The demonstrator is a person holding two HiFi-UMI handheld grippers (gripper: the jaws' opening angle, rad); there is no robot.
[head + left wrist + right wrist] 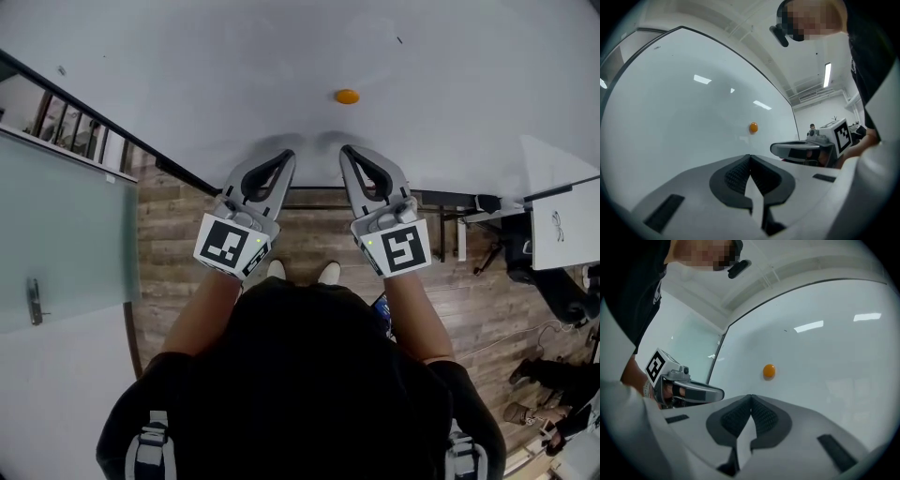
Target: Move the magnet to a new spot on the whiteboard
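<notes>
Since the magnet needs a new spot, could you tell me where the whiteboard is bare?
Nearly all of the whiteboard is bare: the wide stretch between the orange magnet and the black frame edge, and the area on the magnet's other side. Only just below the magnet is it crowded, by the shut, empty left gripper and right gripper.

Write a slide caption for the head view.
Both shut and empty, left hand-held gripper and right hand-held gripper face the whiteboard, clear of its orange magnet.
</notes>
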